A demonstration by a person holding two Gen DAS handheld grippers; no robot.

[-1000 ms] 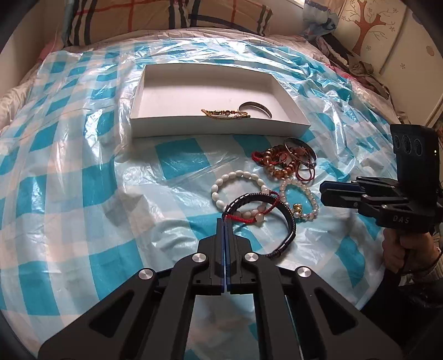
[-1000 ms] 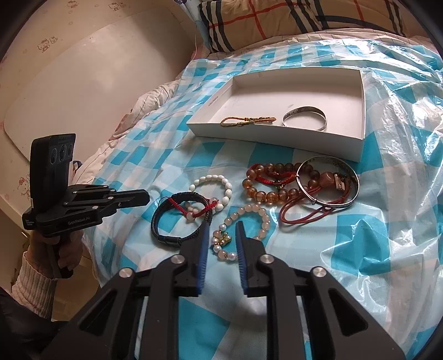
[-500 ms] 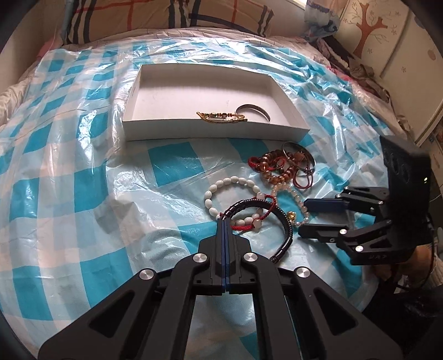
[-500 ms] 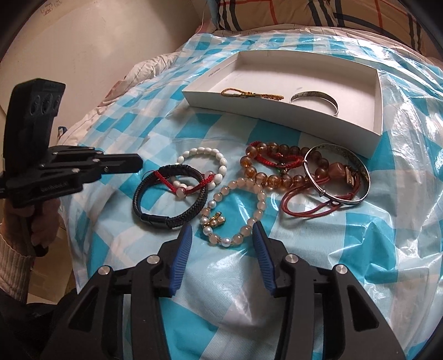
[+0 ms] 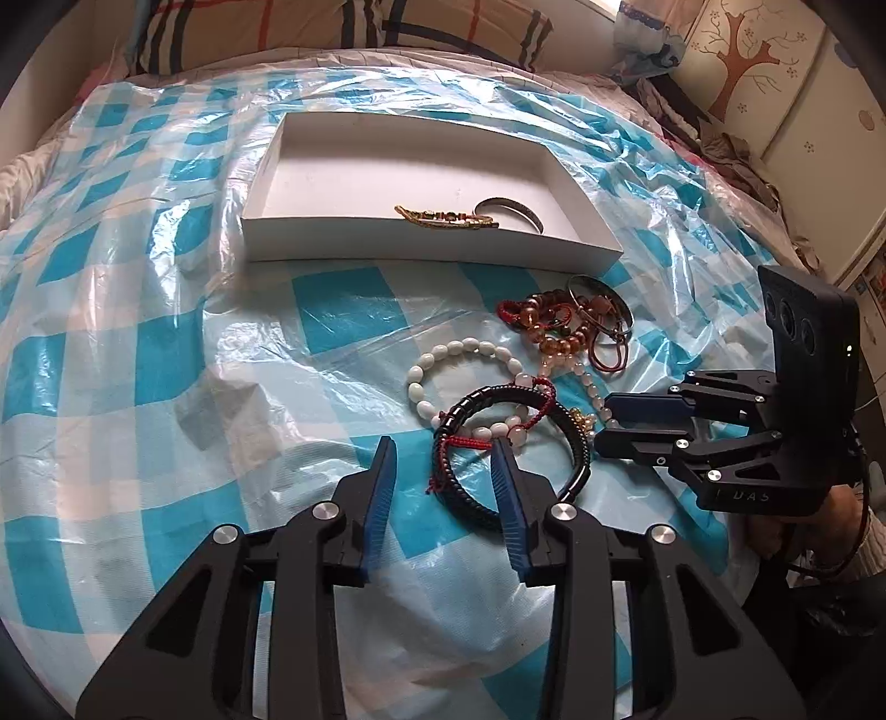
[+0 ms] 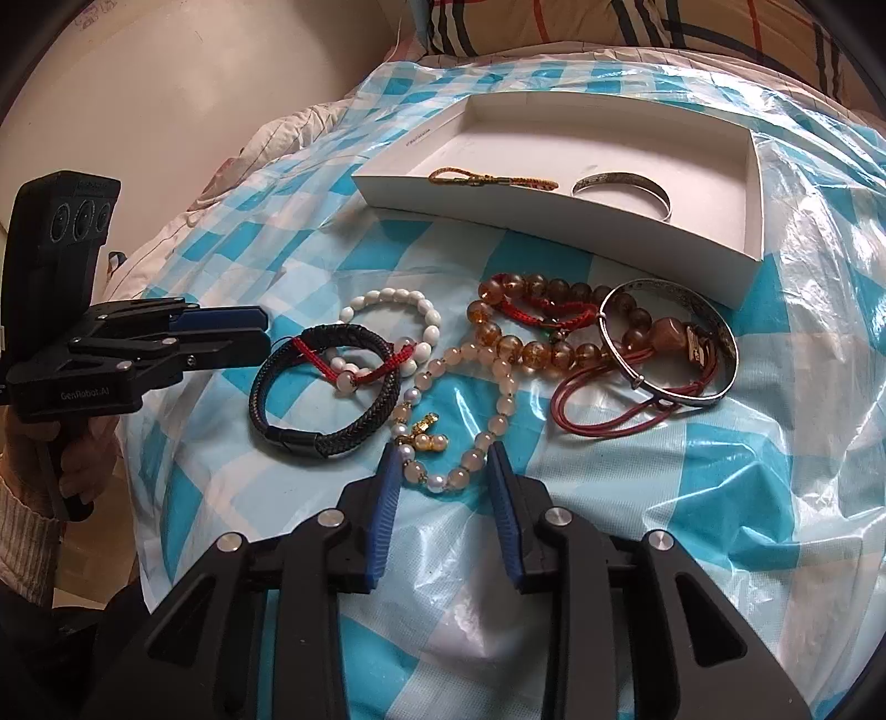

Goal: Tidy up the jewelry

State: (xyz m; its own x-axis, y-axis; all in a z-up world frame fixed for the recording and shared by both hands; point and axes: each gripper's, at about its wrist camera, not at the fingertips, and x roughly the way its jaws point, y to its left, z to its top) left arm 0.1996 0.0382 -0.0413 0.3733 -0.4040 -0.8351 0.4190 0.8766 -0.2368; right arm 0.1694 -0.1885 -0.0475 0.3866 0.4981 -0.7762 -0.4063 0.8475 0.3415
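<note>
Jewelry lies in a loose cluster on a blue-and-white checked plastic sheet spread over a bed, in front of a shallow white box. Nearest the left gripper is a black braided bracelet, with a red cord bracelet draped across it and a white bead bracelet overlapping its far edge. Beside these sits a pale pink bead bracelet with a small gold charm, its near end lying between the tips of the right gripper. Further right, an amber bead bracelet is tangled with a second red cord, a silver bangle and a dark red loop of cord. Inside the box, close to its near wall, rest a gold braided cord bracelet and another silver cuff. Both grippers are parted and grasp nothing: the left gripper's jaws have just been opening, its tips straddling the near rim of the black braided bracelet without pressing on it, while the right gripper's jaws have just been closing, with the pink beads between them but not pinched. A person's hand with a knitted sleeve holds the left gripper's handle. A striped pillow lies at the head of the bed.
</note>
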